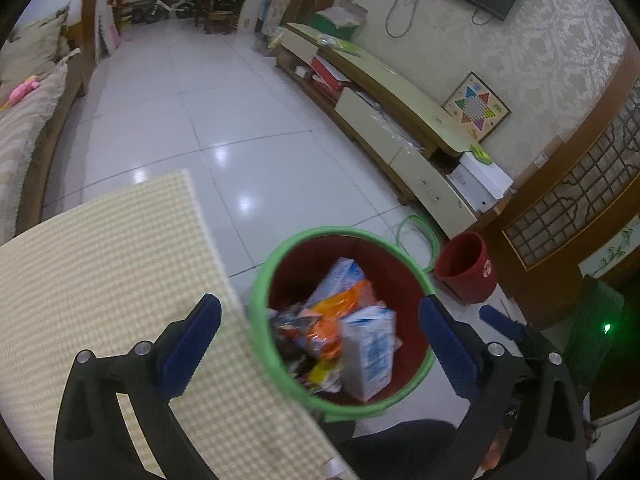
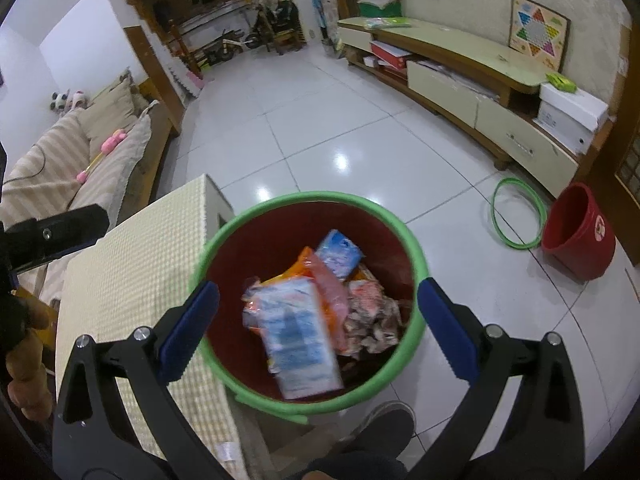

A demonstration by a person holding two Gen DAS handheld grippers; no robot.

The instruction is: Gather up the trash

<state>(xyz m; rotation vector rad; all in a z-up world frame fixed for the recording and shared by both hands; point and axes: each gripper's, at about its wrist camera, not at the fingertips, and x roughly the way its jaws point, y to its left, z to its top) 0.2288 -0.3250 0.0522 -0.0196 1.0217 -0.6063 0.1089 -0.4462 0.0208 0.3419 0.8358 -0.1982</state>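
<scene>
left tongs: our left gripper (image 1: 320, 330) is spread wide, nothing between the blue pads (image 1: 188, 344); hovers over the table edge and the bin.
right tongs: our right gripper (image 2: 318, 330) is likewise wide apart and holds nothing; directly above the bin mouth.
trash: we see it all inside the red bin with green rim (image 2: 416, 248) – a blue-white carton (image 2: 298, 350), an orange wrapper (image 2: 320, 280), crumpled foil-like packets (image 2: 372, 316). Carton is motion-blurred in the right view.
bin: stands on the floor, touching or just beside the table corner; we can't tell which.
surface: table with yellow-check cloth (image 1: 100, 280), left of the bin.
room: glossy white tile floor (image 2: 320, 128), striped sofa (image 2: 60, 152) at left, long cream TV cabinet (image 2: 460, 76) along the right wall.
writing: print on the carton too blurred to read.
around: second red bucket (image 2: 578, 232) and a green hoop (image 2: 518, 212) on the floor near the cabinet; Chinese-checkers board (image 2: 538, 32) leaning on the wall; white box (image 2: 572, 110) on the cabinet end; pink toy (image 2: 112, 142) on the sofa.
</scene>
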